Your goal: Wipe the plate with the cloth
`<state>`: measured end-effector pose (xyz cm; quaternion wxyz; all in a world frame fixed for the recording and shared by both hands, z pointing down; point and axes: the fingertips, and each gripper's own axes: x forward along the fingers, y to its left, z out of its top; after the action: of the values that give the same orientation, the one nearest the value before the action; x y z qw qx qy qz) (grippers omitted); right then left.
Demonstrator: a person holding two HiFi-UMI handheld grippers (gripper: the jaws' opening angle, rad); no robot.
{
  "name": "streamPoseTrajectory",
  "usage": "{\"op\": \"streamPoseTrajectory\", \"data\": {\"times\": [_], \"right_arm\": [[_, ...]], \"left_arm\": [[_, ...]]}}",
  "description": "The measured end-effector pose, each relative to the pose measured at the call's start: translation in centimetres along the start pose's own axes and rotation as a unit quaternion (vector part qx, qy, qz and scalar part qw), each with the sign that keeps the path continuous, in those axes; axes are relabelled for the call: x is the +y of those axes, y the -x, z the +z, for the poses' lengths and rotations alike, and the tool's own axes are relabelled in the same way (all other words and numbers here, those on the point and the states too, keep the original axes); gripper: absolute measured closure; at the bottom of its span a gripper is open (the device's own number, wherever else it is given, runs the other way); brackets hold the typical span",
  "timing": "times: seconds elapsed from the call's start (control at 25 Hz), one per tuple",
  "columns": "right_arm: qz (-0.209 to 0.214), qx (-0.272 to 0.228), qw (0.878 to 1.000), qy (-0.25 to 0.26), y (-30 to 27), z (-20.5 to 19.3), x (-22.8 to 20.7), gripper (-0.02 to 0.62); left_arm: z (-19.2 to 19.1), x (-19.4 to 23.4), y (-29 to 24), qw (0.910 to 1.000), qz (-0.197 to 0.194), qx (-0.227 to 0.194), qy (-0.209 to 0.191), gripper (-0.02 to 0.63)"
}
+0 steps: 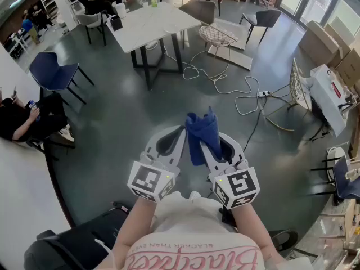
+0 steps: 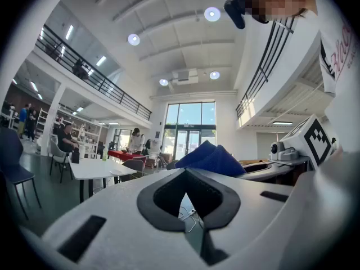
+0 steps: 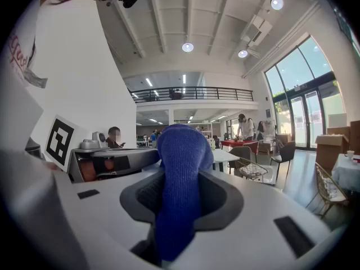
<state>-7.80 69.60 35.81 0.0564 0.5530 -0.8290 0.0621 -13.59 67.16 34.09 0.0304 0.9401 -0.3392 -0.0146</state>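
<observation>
Both grippers are held side by side at waist height above a dark floor. My right gripper (image 1: 211,135) is shut on a blue cloth (image 1: 201,133). The cloth sticks up past the jaw tips and hangs down between them. In the right gripper view the cloth (image 3: 181,151) fills the gap of the right gripper (image 3: 183,179). My left gripper (image 1: 178,131) is shut with nothing in it, and its jaws meet at the tip (image 2: 187,172). From the left gripper view the cloth (image 2: 215,158) shows just to the right. No plate is in any view.
A white table (image 1: 147,22) stands ahead, with a wire chair (image 1: 217,36) and grey chairs round it. White cables (image 1: 225,82) trail over the floor. A blue chair (image 1: 52,72) and a seated person (image 1: 22,122) are at the left, cardboard boxes (image 1: 323,38) at the right.
</observation>
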Motion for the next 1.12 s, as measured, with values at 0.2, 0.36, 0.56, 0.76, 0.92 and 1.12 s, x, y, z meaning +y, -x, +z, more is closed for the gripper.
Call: {"op": "streamPoseTrajectory", "data": {"times": [0.2, 0.36, 0.56, 0.76, 0.92, 1.12], "right_arm": [[0.010, -0.002, 1.000, -0.001, 0.6, -0.1, -0.8, 0.479], [0.020, 0.004, 1.000, 0.000, 0.7, -0.8, -2.1, 0.479], [0.022, 0.011, 1.000, -0.019, 0.7, -1.8, -4.0, 0.479], [0.022, 0.007, 0.999, -0.025, -0.3, -2.5, -5.7, 0.479], [0.025, 0.004, 0.999, -0.026, -2.7, -2.2, -7.2, 0.479], [0.022, 0.001, 0.999, -0.028, -7.1, -1.2, -9.8, 0.479]], "left_arm": [[-0.1, -0.8, -0.8, 1.0000, 0.005, 0.000, -0.005, 0.603], [-0.7, -1.3, -1.6, 0.9998, 0.018, -0.001, 0.000, 0.603], [-1.7, -1.7, -2.9, 0.9995, 0.031, 0.003, 0.006, 0.603], [-2.7, -0.8, -4.6, 0.9991, 0.040, 0.009, 0.013, 0.603], [-2.8, 1.3, -6.7, 0.9991, 0.041, 0.007, 0.014, 0.603], [-2.5, 4.9, -10.7, 0.9993, 0.035, 0.009, 0.011, 0.603]]}}
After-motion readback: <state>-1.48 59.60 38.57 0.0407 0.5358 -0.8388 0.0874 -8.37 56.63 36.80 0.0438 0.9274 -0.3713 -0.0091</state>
